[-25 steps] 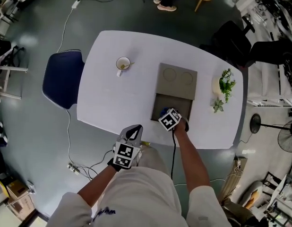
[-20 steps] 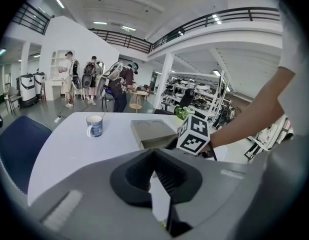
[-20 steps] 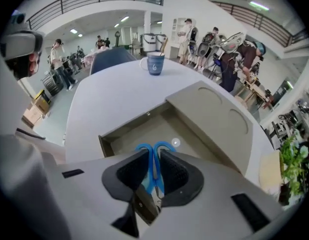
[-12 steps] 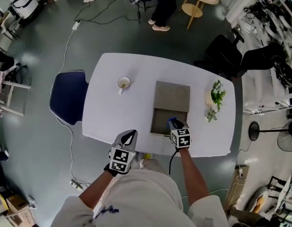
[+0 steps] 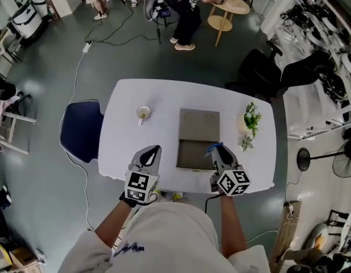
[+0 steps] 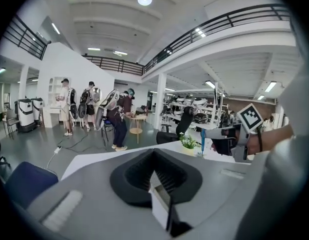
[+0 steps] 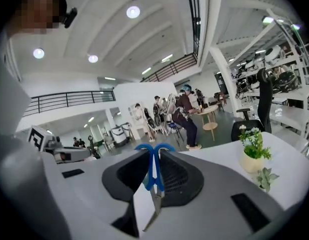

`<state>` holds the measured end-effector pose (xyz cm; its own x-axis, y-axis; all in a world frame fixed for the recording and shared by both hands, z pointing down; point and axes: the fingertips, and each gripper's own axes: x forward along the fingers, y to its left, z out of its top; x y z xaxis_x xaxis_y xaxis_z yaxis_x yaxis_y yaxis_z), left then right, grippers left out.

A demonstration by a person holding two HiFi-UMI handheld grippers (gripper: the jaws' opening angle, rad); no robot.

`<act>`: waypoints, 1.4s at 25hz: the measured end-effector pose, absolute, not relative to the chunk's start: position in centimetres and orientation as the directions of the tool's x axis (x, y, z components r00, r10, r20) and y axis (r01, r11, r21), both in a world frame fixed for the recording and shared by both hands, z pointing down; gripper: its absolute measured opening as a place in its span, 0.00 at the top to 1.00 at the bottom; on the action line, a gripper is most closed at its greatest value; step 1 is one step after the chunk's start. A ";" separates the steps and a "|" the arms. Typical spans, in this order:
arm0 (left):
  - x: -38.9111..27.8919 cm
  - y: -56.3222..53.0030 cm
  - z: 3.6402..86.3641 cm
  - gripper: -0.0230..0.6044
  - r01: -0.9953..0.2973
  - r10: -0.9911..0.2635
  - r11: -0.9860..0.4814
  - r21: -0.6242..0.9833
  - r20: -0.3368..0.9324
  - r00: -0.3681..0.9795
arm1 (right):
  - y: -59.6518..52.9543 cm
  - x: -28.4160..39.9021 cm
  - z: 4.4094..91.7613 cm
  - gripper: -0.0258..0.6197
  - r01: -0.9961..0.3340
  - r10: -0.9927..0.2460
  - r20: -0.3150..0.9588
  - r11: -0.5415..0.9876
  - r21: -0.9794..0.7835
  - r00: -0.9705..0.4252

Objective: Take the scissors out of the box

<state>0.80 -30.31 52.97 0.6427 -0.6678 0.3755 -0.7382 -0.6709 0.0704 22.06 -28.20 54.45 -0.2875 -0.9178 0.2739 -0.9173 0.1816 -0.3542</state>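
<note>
My right gripper (image 5: 214, 152) pinched the blue scissors (image 7: 154, 170), clear of the box (image 5: 198, 131); my left gripper (image 6: 154, 156), jaws pressed together.

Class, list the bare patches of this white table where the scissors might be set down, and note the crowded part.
Bare: the stretch between mug and box, and the far strip of table behind the box. Crowded: the right end, around the two plants.

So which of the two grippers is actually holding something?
The right gripper: it is shut on the blue-handled scissors. The left gripper is shut on nothing.
</note>
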 end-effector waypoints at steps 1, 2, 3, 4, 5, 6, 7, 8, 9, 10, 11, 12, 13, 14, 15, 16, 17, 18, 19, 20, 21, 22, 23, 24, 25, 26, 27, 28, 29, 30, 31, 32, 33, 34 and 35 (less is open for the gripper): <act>1.0 -30.7 51.9 0.96 -0.734 -0.674 -0.676 0.062 0.350 0.651 | -28.1 22.1 52.6 0.84 -0.913 -0.929 0.233 0.194 -0.359 -0.288; 1.1 -31.0 50.8 0.96 -0.732 -0.680 -0.679 0.056 0.328 0.656 | -28.0 22.1 50.7 0.85 -0.910 -0.937 0.194 0.207 -0.358 -0.290; 1.2 -31.3 49.8 0.96 -0.731 -0.685 -0.680 0.053 0.311 0.659 | -27.9 22.1 49.0 0.85 -0.909 -0.944 0.156 0.222 -0.354 -0.291; 1.3 -31.6 48.8 0.96 -0.732 -0.689 -0.680 0.051 0.296 0.661 | -27.7 22.1 47.3 0.85 -0.909 -0.948 0.122 0.236 -0.345 -0.293; 1.4 -31.9 48.0 0.96 -0.732 -0.694 -0.680 0.049 0.281 0.663 | -27.6 22.2 45.7 0.84 -0.909 -0.952 0.091 0.249 -0.333 -0.294; 1.5 -32.1 47.3 0.96 -0.732 -0.698 -0.680 0.047 0.267 0.665 | -27.5 22.2 44.2 0.84 -0.910 -0.954 0.061 0.261 -0.322 -0.295; 1.6 -32.4 46.7 0.96 -0.732 -0.701 -0.680 0.045 0.254 0.667 | -27.4 22.2 42.8 0.84 -0.911 -0.955 0.034 0.270 -0.310 -0.295; 1.7 -32.7 46.1 0.96 -0.732 -0.703 -0.680 0.044 0.242 0.668 | -27.4 22.3 41.4 0.84 -0.913 -0.955 0.008 0.279 -0.298 -0.295; 1.8 -32.9 45.5 0.96 -0.731 -0.705 -0.682 0.042 0.232 0.671 | -27.4 22.3 40.3 0.84 -0.914 -0.955 -0.014 0.287 -0.286 -0.296; 1.9 -33.2 45.1 0.96 -0.729 -0.705 -0.684 0.041 0.222 0.674 | -27.4 22.4 39.3 0.84 -0.916 -0.954 -0.033 0.295 -0.273 -0.297; 2.1 -33.3 44.7 0.96 -0.726 -0.704 -0.687 0.039 0.213 0.677 | -27.4 22.5 38.5 0.84 -0.919 -0.953 -0.049 0.300 -0.257 -0.298; 2.2 -33.5 44.4 0.96 -0.722 -0.701 -0.691 0.039 0.208 0.682 | -27.4 22.6 37.8 0.84 -0.923 -0.953 -0.062 0.303 -0.236 -0.297; 2.5 -33.5 44.2 0.96 -0.717 -0.697 -0.696 0.039 0.204 0.687 | -27.3 22.6 37.2 0.84 -0.930 -0.953 -0.070 0.303 -0.210 -0.294; 2.7 -33.5 44.1 0.96 -0.711 -0.692 -0.702 0.040 0.200 0.694 | -27.2 22.6 36.8 0.84 -0.936 -0.954 -0.076 0.300 -0.185 -0.291; 2.9 -33.5 43.9 0.96 -0.705 -0.687 -0.708 0.040 0.194 0.701 | -27.1 22.7 36.5 0.84 -0.940 -0.954 -0.081 0.298 -0.165 -0.288; 3.1 -33.4 43.7 0.96 -0.699 -0.682 -0.714 0.040 0.187 0.707 | -27.0 22.7 36.3 0.84 -0.943 -0.954 -0.087 0.297 -0.152 -0.287; 3.2 -33.3 43.6 0.96 -0.695 -0.679 -0.718 0.040 0.182 0.712 | -26.9 22.7 36.1 0.84 -0.943 -0.954 -0.093 0.297 -0.147 -0.286; 3.3 -33.3 43.5 0.96 -0.692 -0.676 -0.721 0.039 0.178 0.715 | -26.8 22.7 35.9 0.84 -0.944 -0.953 -0.099 0.297 -0.146 -0.285; 3.4 -33.2 43.4 0.96 -0.690 -0.675 -0.723 0.040 0.175 0.717 | -26.7 22.8 35.9 0.84 -0.944 -0.953 -0.105 0.296 -0.147 -0.283; 3.5 -33.2 43.4 0.96 -0.688 -0.673 -0.725 0.039 0.174 0.719 | -26.7 22.8 35.8 0.84 -0.944 -0.953 -0.109 0.295 -0.149 -0.281; 3.6 -33.2 43.4 0.96 -0.686 -0.672 -0.726 0.038 0.173 0.720 | -26.7 22.9 35.8 0.84 -0.944 -0.954 -0.111 0.294 -0.150 -0.280; 3.6 -33.1 43.4 0.96 -0.685 -0.670 -0.728 0.037 0.173 0.722 | -26.7 22.9 35.7 0.84 -0.944 -0.954 -0.112 0.293 -0.152 -0.278; 3.5 -33.1 43.4 0.96 -0.684 -0.669 -0.729 0.035 0.173 0.722 | -26.7 22.9 35.6 0.84 -0.944 -0.954 -0.112 0.292 -0.152 -0.277; 3.4 -33.1 43.3 0.96 -0.684 -0.669 -0.729 0.034 0.174 0.722 | -26.7 22.9 35.6 0.84 -0.945 -0.955 -0.111 0.290 -0.152 -0.276; 3.3 -33.1 43.2 0.96 -0.684 -0.670 -0.729 0.034 0.174 0.722 | -26.7 22.9 35.5 0.84 -0.945 -0.955 -0.111 0.289 -0.151 -0.275; 3.3 -33.2 43.1 0.96 -0.685 -0.671 -0.728 0.034 0.174 0.721 | -26.7 23.0 35.4 0.84 -0.945 -0.955 -0.111 0.289 -0.152 -0.274; 3.2 -33.2 43.1 0.96 -0.686 -0.671 -0.727 0.034 0.173 0.721 | -26.6 23.0 35.3 0.84 -0.945 -0.955 -0.112 0.288 -0.152 -0.274; 3.2 -33.2 43.1 0.96 -0.686 -0.672 -0.727 0.033 0.172 0.720 | -26.6 23.1 35.2 0.84 -0.945 -0.955 -0.112 0.288 -0.152 -0.273; 3.2 -33.2 43.1 0.96 -0.687 -0.673 -0.726 0.033 0.172 0.720 | -26.6 23.1 35.2 0.84 -0.946 -0.955 -0.113 0.288 -0.150 -0.273; 3.2 -33.3 43.1 0.96 -0.687 -0.673 -0.726 0.032 0.171 0.720 | -26.6 23.1 35.1 0.84 -0.946 -0.955 -0.113 0.289 -0.147 -0.274; 3.2 -33.3 43.1 0.96 -0.687 -0.673 -0.726 0.032 0.170 0.720 | -26.6 23.1 35.1 0.84 -0.946 -0.955 -0.113 0.289 -0.145 -0.274; 3.1 -33.3 43.1 0.96 -0.687 -0.674 -0.726 0.033 0.170 0.719 | -26.6 23.1 35.1 0.84 -0.946 -0.955 -0.114 0.290 -0.143 -0.275; 3.0 -33.3 43.1 0.96 -0.688 -0.674 -0.725 0.033 0.170 0.719 | -26.6 23.0 35.0 0.84 -0.946 -0.954 -0.115 0.290 -0.141 -0.276; 3.0 -33.3 43.2 0.96 -0.689 -0.675 -0.724 0.034 0.171 0.718 | -26.6 23.0 35.0 0.84 -0.946 -0.954 -0.116 0.291 -0.140 -0.277; 3.0 -33.3 43.2 0.96 -0.689 -0.675 -0.724 0.034 0.172 0.717 | -26.6 22.9 35.0 0.84 -0.946 -0.953 -0.115 0.294 -0.137 -0.280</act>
